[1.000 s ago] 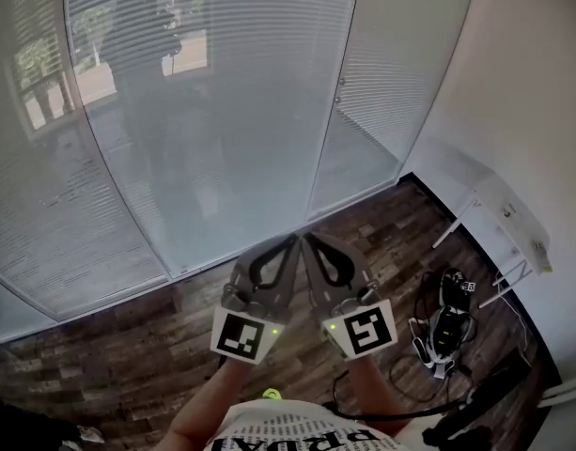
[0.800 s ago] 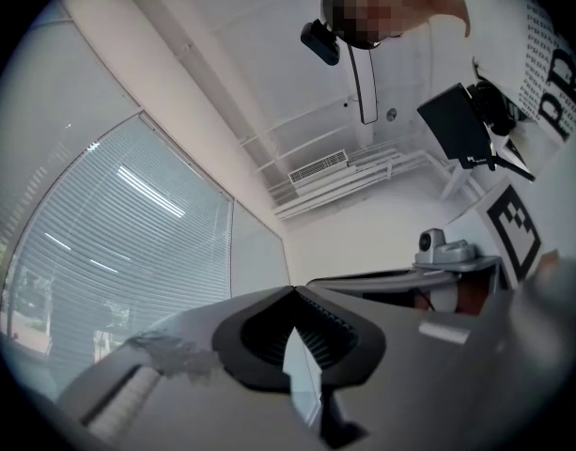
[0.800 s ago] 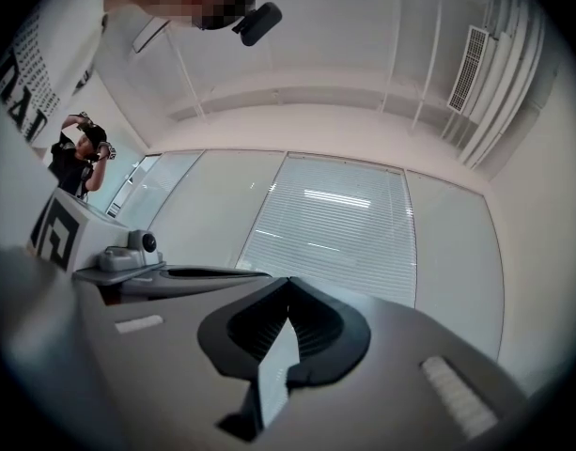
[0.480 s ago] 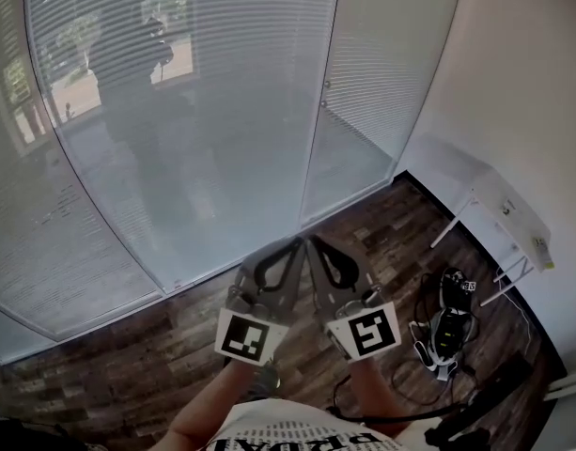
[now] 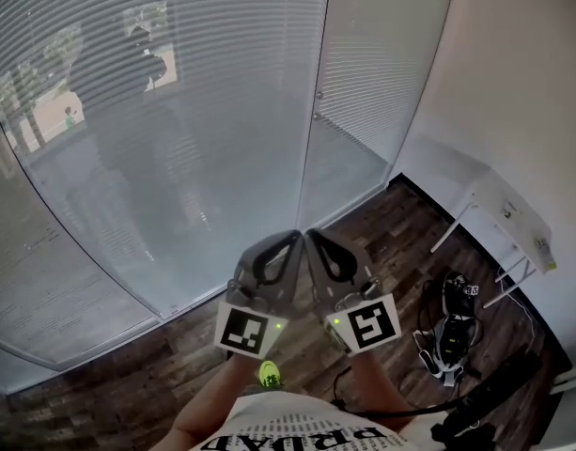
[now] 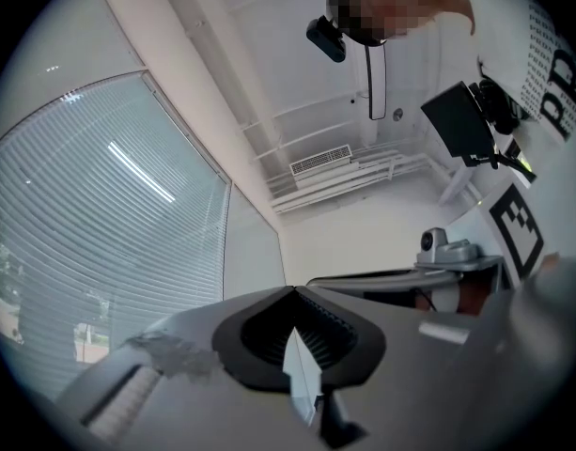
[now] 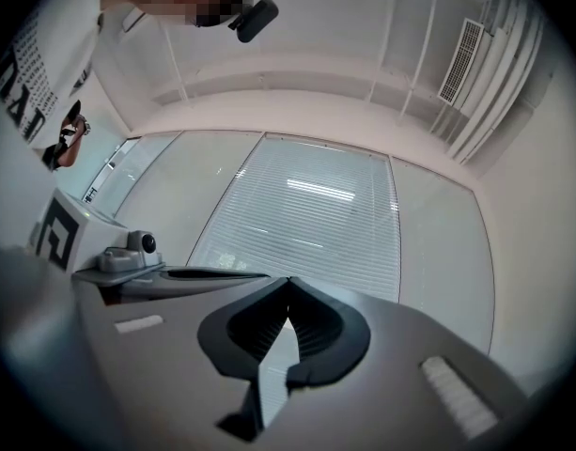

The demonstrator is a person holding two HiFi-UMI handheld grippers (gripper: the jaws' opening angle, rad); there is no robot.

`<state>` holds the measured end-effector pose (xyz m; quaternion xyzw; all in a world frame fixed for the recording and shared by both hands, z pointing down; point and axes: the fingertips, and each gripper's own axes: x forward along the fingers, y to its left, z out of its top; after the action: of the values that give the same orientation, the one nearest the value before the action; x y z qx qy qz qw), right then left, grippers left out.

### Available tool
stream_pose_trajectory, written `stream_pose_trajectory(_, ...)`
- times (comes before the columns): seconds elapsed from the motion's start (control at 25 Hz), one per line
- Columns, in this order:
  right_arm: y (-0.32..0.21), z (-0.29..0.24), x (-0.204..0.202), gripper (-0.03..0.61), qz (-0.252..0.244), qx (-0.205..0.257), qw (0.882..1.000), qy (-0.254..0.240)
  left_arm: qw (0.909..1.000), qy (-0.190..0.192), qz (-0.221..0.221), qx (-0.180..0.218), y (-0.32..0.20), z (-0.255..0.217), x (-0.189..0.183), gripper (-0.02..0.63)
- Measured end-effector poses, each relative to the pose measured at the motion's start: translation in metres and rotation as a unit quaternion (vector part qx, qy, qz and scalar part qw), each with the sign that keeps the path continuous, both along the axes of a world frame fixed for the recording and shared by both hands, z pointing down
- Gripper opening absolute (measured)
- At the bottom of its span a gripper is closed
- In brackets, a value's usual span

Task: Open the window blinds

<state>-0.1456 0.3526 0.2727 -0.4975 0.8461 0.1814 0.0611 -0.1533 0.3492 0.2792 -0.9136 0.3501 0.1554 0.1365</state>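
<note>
Closed white slat blinds [image 5: 175,111] cover the tall glass panels ahead; they also show as blinds [image 6: 100,252] at the left of the left gripper view and as blinds [image 7: 306,219] in the middle of the right gripper view. My left gripper [image 5: 294,236] and right gripper [image 5: 310,234] are held side by side low in the head view, pointing at the foot of the window, short of the glass. Each is shut with nothing between its jaws: the left gripper [image 6: 292,290] and the right gripper [image 7: 289,280] both show their tips meeting.
A vertical window post [image 5: 311,139] with a small knob [image 5: 319,95] divides the panels. A white wall stands at the right with a white shelf [image 5: 508,216]. Cables and small devices [image 5: 447,332] lie on the dark wood floor [image 5: 128,383].
The window has grown nearer and slid left in the head view as I moved toward it. Both grippers stayed shut and side by side.
</note>
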Motion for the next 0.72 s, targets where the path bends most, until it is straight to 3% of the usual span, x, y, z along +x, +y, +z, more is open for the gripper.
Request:
stream_pose_trajectory(0.48, -0.103, -0.006, -0.032, 0.008, -0.001, 0.016, 1.0, 0.009, 0.9999, 0.008, 0.001, 0.011, -0.103, -0.005, -0.032, -0.009)
stream_pose_trajectory(0.72, -0.134, -0.001, -0.021, 0.009, -0.003, 0.009, 1.0, 0.016, 1.0, 0.007, 0.001, 0.0, -0.134, 0.002, -0.02, -0.009)
